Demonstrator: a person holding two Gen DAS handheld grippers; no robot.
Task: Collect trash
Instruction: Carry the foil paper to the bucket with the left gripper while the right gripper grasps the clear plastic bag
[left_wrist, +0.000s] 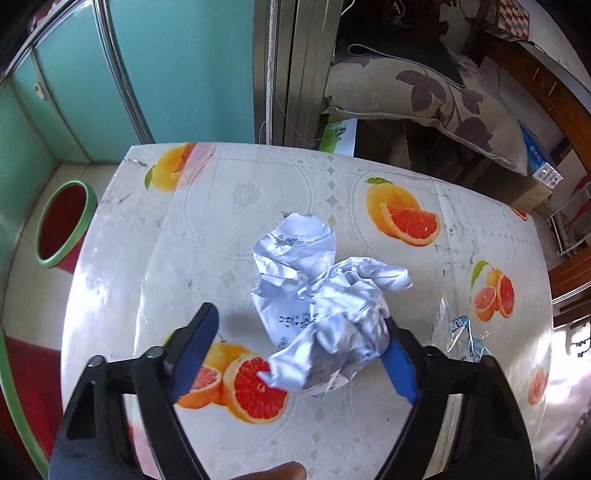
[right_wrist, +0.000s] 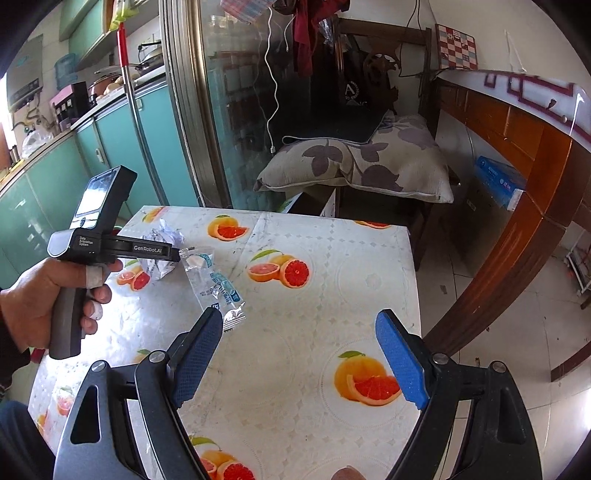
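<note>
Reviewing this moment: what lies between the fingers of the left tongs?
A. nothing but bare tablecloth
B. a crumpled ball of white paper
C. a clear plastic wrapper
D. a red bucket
B: in the left wrist view the crumpled paper sits between the fingers of the left tongs, its right side against the right finger, while the clear wrapper lies off to the right.

Readable text, by carrier:
- left gripper (right_wrist: 177, 254), black body: "GenRobot.AI" in white on the side bar; "Data Acquisition System" in small white print on the grey housing behind it.
- dark bag (right_wrist: 351, 92) on the chair: a large white "A" within a ring.
- crumpled paper (left_wrist: 325, 306): dark print, illegible.
- clear plastic wrapper (right_wrist: 218, 288): blue lettering, illegible.
</note>
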